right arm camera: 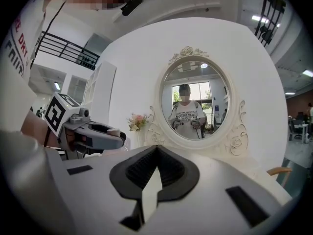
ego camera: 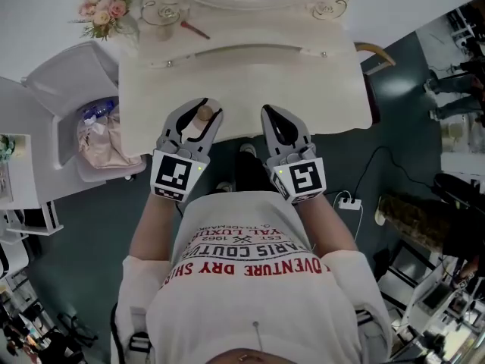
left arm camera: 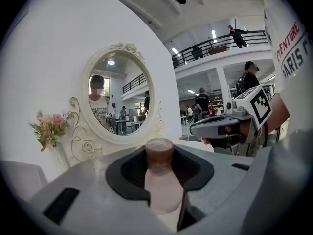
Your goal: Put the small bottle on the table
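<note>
Ahead of both claws a cream table [ego camera: 250, 74] is spread out, smooth-topped with a scalloped, carved edge, and its far side is cut off by the frame. Beyond the claws an oval mirror [left arm camera: 117, 99] is framed in moulded scrolls and roses. Well to the left of the left claw a pale grey bin [ego camera: 98, 173] is seen, stuffed with a crumpled pinkish bag [ego camera: 102, 139] and some clear plastic. The rest of its contents are hard to make out. The left claw [ego camera: 201, 109] is clamped on the small bottle [left arm camera: 161, 180], which has a frosted pale body under a rounded brown cap. It is held upright over the table's near edge, with its base hidden. The right claw [ego camera: 270, 111] is pressed together at the tips, with nothing caught between. A pink posy [ego camera: 106, 7] is set far ahead and left of the claws, beside the mirror.
</note>
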### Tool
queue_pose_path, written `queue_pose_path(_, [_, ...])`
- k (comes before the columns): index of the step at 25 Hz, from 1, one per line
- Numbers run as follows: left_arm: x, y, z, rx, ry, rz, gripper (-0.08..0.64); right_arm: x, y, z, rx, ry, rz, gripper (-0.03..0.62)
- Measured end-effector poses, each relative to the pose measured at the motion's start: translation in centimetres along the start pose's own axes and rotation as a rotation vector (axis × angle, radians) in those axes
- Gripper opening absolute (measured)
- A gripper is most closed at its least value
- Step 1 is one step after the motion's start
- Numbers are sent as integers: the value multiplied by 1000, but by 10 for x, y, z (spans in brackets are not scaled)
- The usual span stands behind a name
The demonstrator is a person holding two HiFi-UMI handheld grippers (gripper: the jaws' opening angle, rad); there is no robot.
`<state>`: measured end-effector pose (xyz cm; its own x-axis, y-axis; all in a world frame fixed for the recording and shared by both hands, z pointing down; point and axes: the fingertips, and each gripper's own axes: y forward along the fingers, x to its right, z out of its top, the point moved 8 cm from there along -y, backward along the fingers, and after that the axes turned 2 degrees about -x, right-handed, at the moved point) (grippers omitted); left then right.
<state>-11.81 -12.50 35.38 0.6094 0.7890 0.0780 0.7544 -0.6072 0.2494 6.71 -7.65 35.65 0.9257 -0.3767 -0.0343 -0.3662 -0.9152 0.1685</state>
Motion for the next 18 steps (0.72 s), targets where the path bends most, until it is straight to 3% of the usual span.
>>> queue_pose_path(8, [-13,72,-6,-30,-24,68,138,66,48,-2,16,-19,122,-2])
queue_pose_path(18, [-27,139,-58,-53,-82,124,138,122,109,-37,-29,29,250,-2])
